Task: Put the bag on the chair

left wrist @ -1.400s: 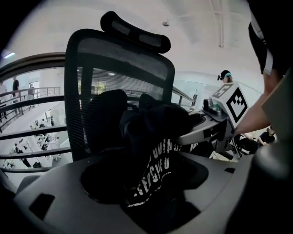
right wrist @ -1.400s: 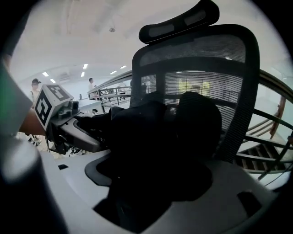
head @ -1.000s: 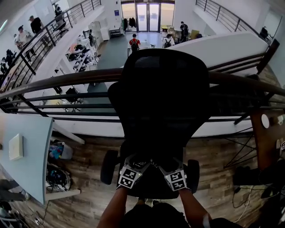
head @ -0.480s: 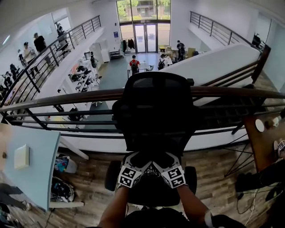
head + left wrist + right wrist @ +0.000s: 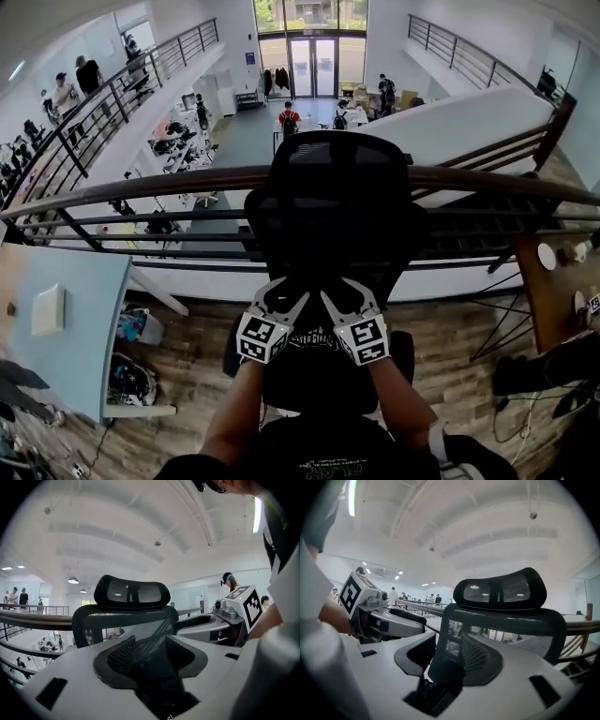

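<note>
**The bag seems to be on the chair already**

The left tongs [image 5: 284,292] and the right tongs [image 5: 345,292] are side by side, up in front of the chair back. Both are partly open and have just been closing a little. Nothing is pinched in them. Through the gaps you see only the chair [image 5: 337,187].

Below them, on the seat, lies a black lump with white letters. I think that is the bag [image 5: 314,343], but black on black is hard to tell. If so, the job is nearly done. All that is left is to take the tongs away and check that the bag sits safe.
</note>
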Available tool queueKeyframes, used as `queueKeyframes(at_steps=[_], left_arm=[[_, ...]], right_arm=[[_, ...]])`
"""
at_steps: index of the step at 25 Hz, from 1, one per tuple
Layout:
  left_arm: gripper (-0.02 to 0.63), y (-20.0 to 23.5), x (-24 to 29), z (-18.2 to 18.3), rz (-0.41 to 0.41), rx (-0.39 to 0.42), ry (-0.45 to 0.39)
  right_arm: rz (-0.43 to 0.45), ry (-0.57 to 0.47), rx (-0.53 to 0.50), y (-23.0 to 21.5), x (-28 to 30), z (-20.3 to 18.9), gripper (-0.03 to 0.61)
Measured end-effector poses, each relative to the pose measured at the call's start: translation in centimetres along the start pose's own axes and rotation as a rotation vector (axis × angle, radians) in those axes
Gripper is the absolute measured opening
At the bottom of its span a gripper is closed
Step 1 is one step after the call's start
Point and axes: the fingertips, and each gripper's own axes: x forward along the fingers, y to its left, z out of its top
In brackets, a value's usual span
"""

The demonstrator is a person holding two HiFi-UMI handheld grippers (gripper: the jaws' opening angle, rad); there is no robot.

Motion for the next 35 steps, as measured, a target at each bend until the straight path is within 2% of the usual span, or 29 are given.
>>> queueKeyframes(at_steps=[5, 9, 13, 22, 29, 35], left_arm=[[0.138, 0.6, -0.8, 1.1, 0.0, 0.0, -0.036], [0.013, 0.4, -1.1, 1.2, -0.002, 0.004, -0.044], [0.011, 0.1, -1.4, 1.0, -0.009, 0.012, -0.052], [0.011, 0.2, -2.2, 1.4, -0.024, 0.001, -0.062], [0.012, -0.4, -2.3, 0.6, -0.029, -0.001, -0.039], [0.012, -0.8, -2.5, -0.7, -0.039, -0.003, -0.009]], right_arm=[[-0.04, -0.04, 0.016, 0.1, 0.4, 1.4, 0.09], [-0.061, -0.054, 0.039, 0.2, 0.3, 1.9, 0.038], [-0.062, -0.054, 0.035, 0.6, -0.1, 1.8, 0.018], [-0.082, -0.08, 0.008, 1.3, -0.6, 2.5, 0.018], [-0.103, -0.11, 0.003, 0.9, -1.3, 2.4, 0.018], [-0.085, -0.113, 0.001, 1.4, -1.6, 2.0, 0.018]])
